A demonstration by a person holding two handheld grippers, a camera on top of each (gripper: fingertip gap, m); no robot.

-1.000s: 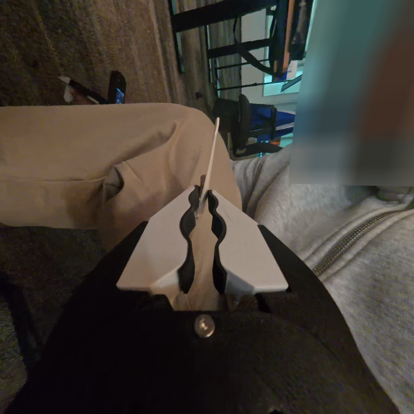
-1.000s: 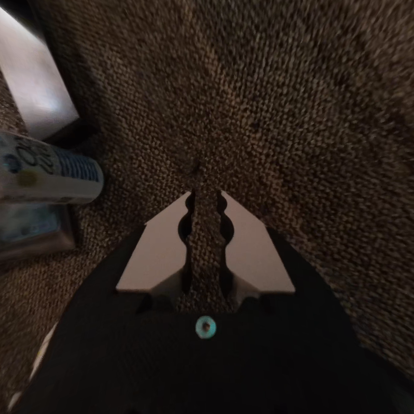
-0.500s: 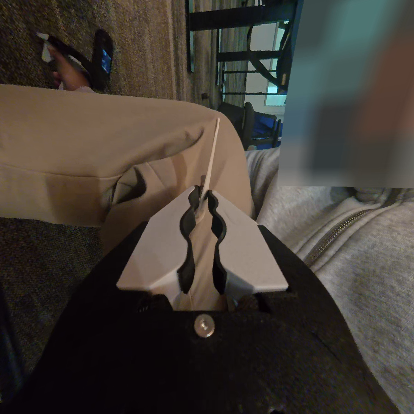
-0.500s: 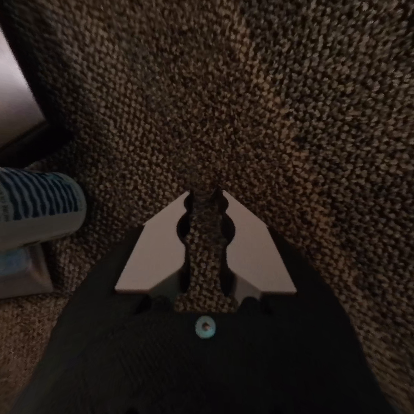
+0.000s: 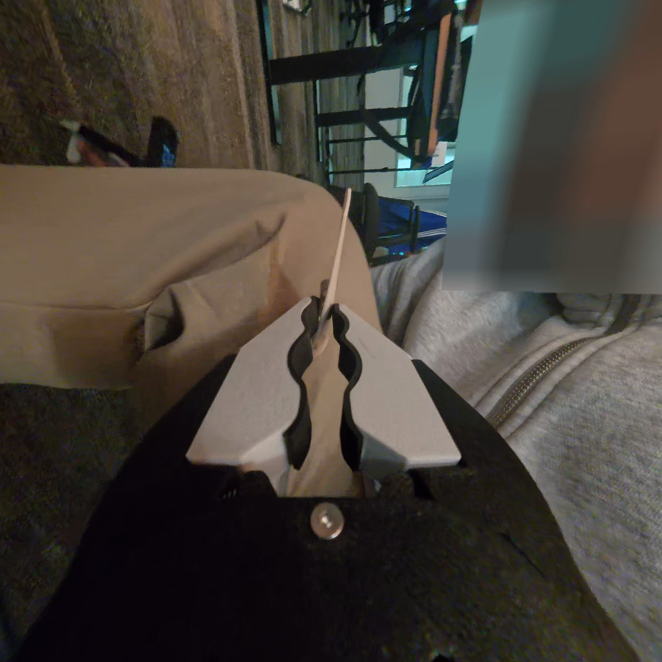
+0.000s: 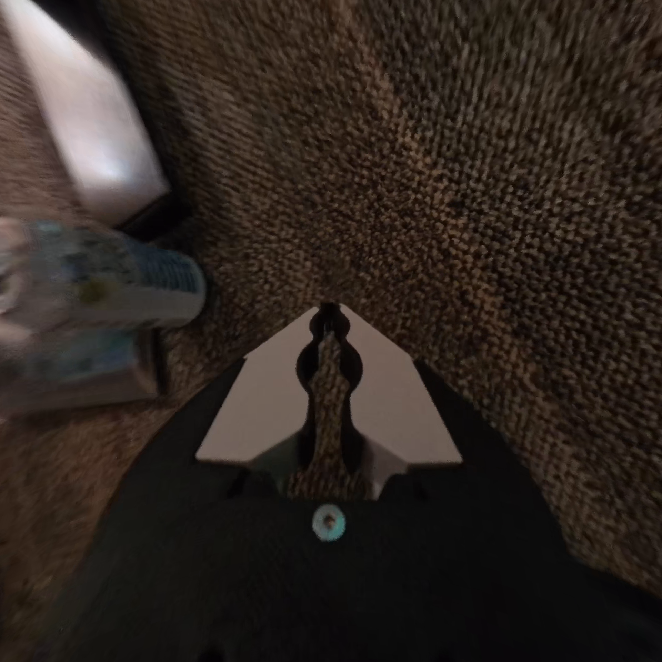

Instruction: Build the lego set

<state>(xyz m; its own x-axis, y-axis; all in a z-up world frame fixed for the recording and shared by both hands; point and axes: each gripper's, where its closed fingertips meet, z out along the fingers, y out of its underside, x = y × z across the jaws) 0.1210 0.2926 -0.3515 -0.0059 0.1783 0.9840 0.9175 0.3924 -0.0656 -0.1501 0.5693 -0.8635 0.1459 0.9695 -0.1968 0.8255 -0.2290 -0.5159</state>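
Left hand-held gripper (image 5: pixel 325 308): clenched at its tips on a thin white strip (image 5: pixel 340 243), apparently the edge of a flat lego piece, though it was seen edge-on and I couldn't say which part.
How the strip stood: nearly upright out of the tips, leaning a little away from the trouser leg (image 5: pixel 143 250); pinching it low probably left the long free end clear for fitting.
Where it was held: just above the trouser leg, with the grey zipped sweatshirt (image 5: pixel 537 394) on the other side of the gripper from the leg, so the piece sat close in to the person's lap, likely for steadiness.
Right hand-held gripper (image 6: pixel 329 308): tips drawn together over the carpet (image 6: pixel 465 179); something small and dark showed between them, but the view was too blurred to tell whether it held a piece or nothing.
Why it pointed down: judging by the angle, it was picking from the floor, or had nipped only carpet pile.
Beside the right gripper: a blurred blue and white tube (image 6: pixel 143 279) lay on the carpet, with a pale box (image 6: pixel 89 118) beyond the tube and a flat printed thing (image 6: pixel 89 369) on the tube's near side.
Far from the trouser leg: a small dark object (image 5: pixel 163 141) on the carpet and black furniture frames (image 5: pixel 340 64) behind it.
Rest of the lego set: not seen in either view.
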